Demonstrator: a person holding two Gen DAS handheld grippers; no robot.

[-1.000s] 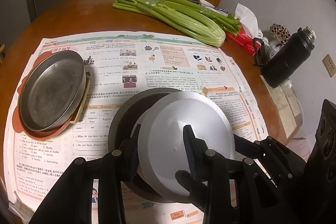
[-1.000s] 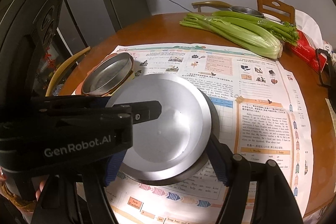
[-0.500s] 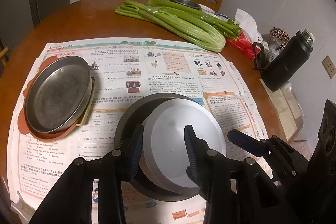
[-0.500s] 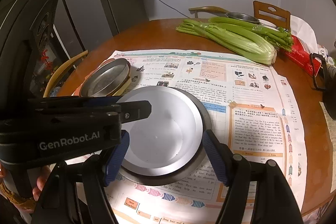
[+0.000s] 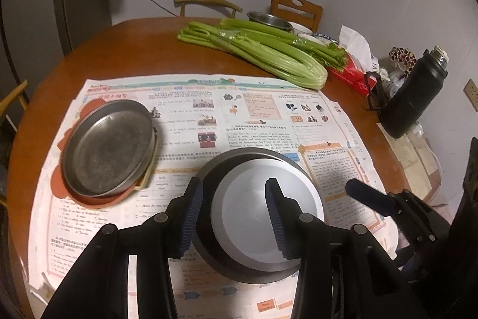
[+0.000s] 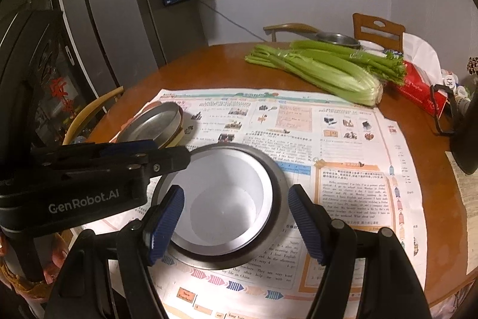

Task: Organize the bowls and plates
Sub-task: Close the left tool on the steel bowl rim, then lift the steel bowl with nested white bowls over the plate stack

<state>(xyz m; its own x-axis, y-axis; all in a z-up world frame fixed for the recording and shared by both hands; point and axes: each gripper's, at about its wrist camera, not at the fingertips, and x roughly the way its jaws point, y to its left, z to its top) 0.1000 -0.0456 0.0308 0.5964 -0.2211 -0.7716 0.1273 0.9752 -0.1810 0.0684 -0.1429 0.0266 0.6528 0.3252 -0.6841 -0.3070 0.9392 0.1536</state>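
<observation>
Round wooden table [image 5: 125, 50] under newspaper [image 6: 343, 145]; fridge [image 6: 119, 20] behind; both grippers gape, left gripper [image 5: 233, 217], right gripper [image 6: 236, 214].

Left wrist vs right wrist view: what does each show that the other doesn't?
Left wrist only: the black thermos at the table's right edge, seen whole, and the wall outlet.

Right wrist only: the grey refrigerator and the left tongs' body printed GenRobot.AI.

Both: the nested silver bowls on the newspaper, the metal plate stacked on other dishes, the celery, the red tissue pack and the wooden chairs. Left tongs and right tongs are open, straddling the bowls.
</observation>
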